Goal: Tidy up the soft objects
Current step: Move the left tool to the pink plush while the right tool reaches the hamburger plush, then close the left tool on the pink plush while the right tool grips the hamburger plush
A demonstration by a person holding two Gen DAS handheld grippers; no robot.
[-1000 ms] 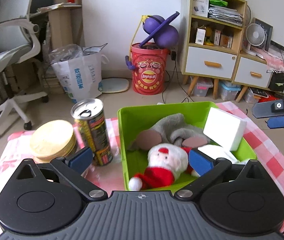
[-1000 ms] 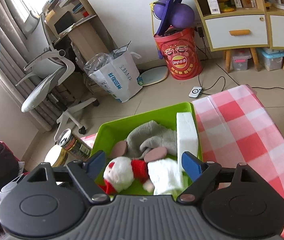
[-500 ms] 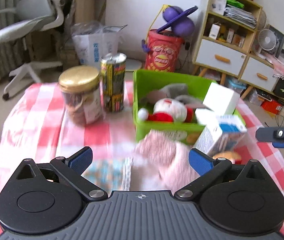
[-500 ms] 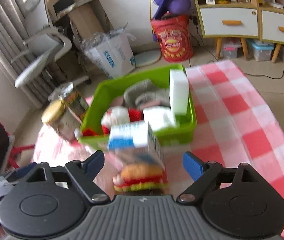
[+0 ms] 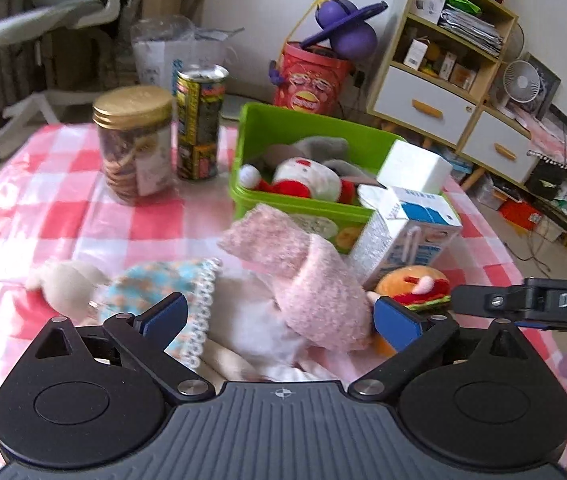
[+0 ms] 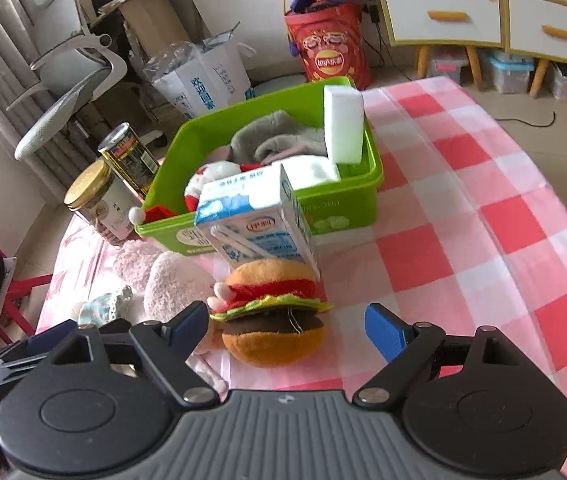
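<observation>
A green bin [image 5: 271, 124] [image 6: 347, 200] holds a Santa plush [image 5: 307, 178], a grey plush [image 6: 271, 136] and white foam blocks [image 5: 413, 166] [image 6: 342, 120]. In front of it lie a pink fluffy plush [image 5: 315, 284] [image 6: 171, 280], a doll with a blue dress [image 5: 155, 284] and a burger plush [image 6: 275, 312] [image 5: 411, 284]. My left gripper [image 5: 279, 320] is open, its fingers either side of the pink plush. My right gripper [image 6: 287, 326] is open, with the burger plush between its fingers.
A milk carton [image 5: 407, 232] [image 6: 255, 216] stands between the bin and the burger plush. A gold-lidded jar [image 5: 135, 144] [image 6: 95, 200] and a tall can [image 5: 199, 120] [image 6: 127, 156] stand left of the bin on the red-checked tablecloth [image 6: 483, 216].
Both grippers have pulled back from over the bin and dropped low over the near side of the table. The loose plush toys and milk carton have come into view.
</observation>
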